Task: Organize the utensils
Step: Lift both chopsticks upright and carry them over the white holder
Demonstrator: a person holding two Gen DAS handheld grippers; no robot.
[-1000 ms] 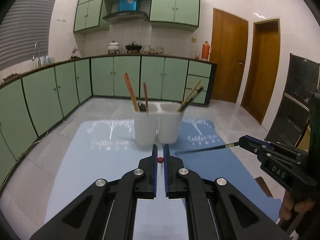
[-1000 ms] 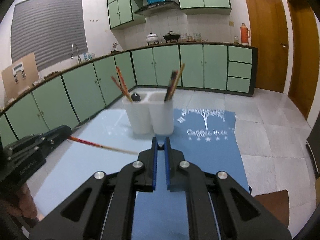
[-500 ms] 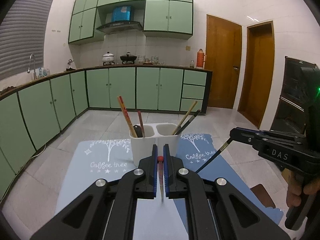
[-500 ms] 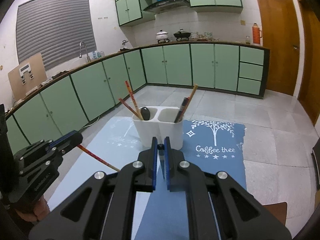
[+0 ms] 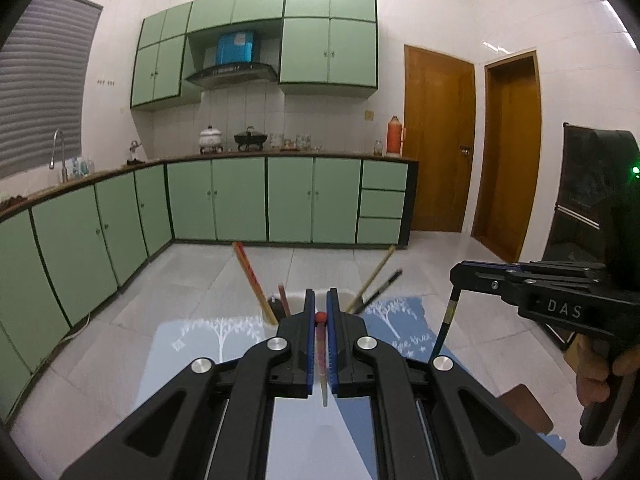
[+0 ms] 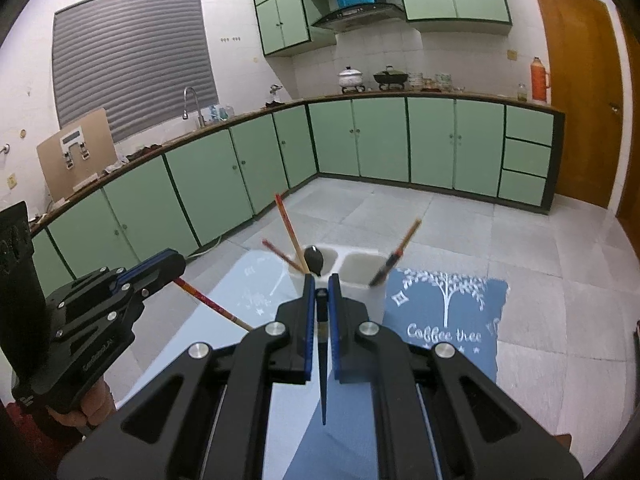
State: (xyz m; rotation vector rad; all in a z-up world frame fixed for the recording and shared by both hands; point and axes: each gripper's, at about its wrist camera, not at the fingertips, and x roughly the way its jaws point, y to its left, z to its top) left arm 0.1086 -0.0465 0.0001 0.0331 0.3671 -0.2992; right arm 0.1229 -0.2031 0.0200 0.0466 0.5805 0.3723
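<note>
My left gripper (image 5: pixel 320 300) is shut on a red chopstick (image 5: pixel 321 356) whose tip hangs down between the fingers; it also shows in the right wrist view (image 6: pixel 208 302). My right gripper (image 6: pixel 321 284) is shut on a black chopstick (image 6: pixel 322 376), also seen in the left wrist view (image 5: pixel 444 332). A white two-compartment holder (image 6: pixel 360 270) stands just beyond both grippers. Its left cup holds red chopsticks (image 6: pixel 286 224) and a black spoon (image 6: pixel 313 258). Its right cup holds a tan and a black chopstick (image 6: pixel 396 252).
Light blue (image 6: pixel 248 292) and darker blue (image 6: pixel 448 320) "Coffee tree" mats cover the table. A brown object (image 5: pixel 528 408) lies at the table's right edge. Green kitchen cabinets (image 5: pixel 240 200) and wooden doors (image 5: pixel 440 148) stand far behind.
Both grippers have risen and tilted upward, each carrying its chopstick. The chopsticks now hang steeply downward instead of lying near level. The holder sits lower and closer in both views.
</note>
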